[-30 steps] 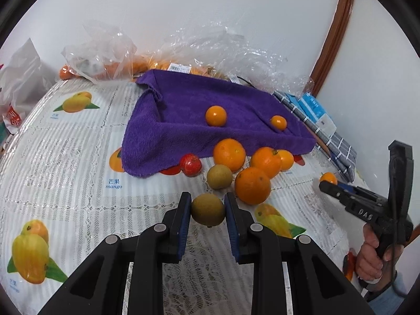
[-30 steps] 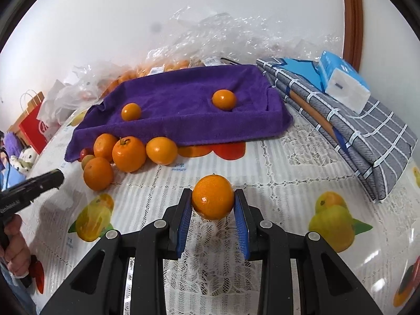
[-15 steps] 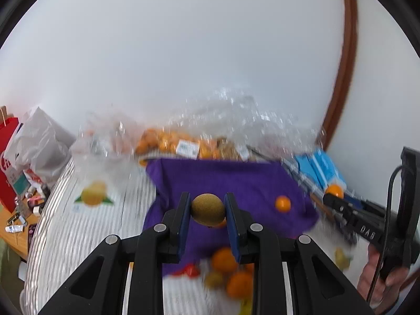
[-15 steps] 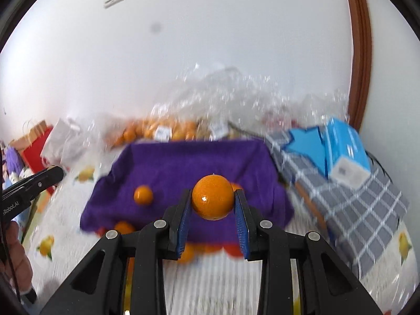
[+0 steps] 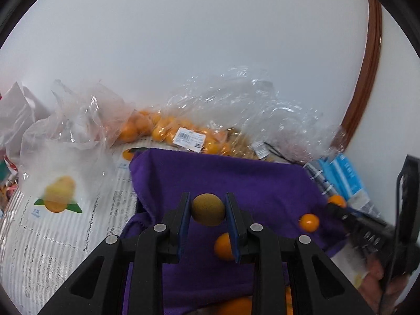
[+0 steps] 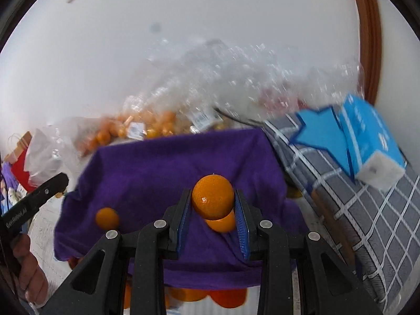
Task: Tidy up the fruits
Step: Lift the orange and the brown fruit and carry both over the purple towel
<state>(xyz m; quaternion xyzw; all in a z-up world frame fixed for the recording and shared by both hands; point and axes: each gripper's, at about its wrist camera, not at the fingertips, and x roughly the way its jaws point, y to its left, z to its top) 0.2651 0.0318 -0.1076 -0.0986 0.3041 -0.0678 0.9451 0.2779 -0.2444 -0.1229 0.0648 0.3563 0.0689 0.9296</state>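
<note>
Fruit sits clamped in both tools. The left hand-held gripper is closed to a narrow gap on a brownish-green round fruit, its blue pads pressing each side, and it holds that fruit up over the purple towel. On the towel under it lie two small oranges: one just behind the right-side finger and partly hidden by it, another further toward the right edge of the cloth.

The right hand-held gripper grips a large orange between its blue pads, jaws set a little wider to fit it, also raised above the towel. A small orange shows right beneath the held one, and another lies on the left part of the cloth. More oranges peek out from under the towel's near edge on the worktop.

Behind the towel, clear plastic bags hold many small oranges against the wall. To the right lies a grey checked cloth with a blue tissue pack on it. The lace-patterned worktop spreads to the left.
</note>
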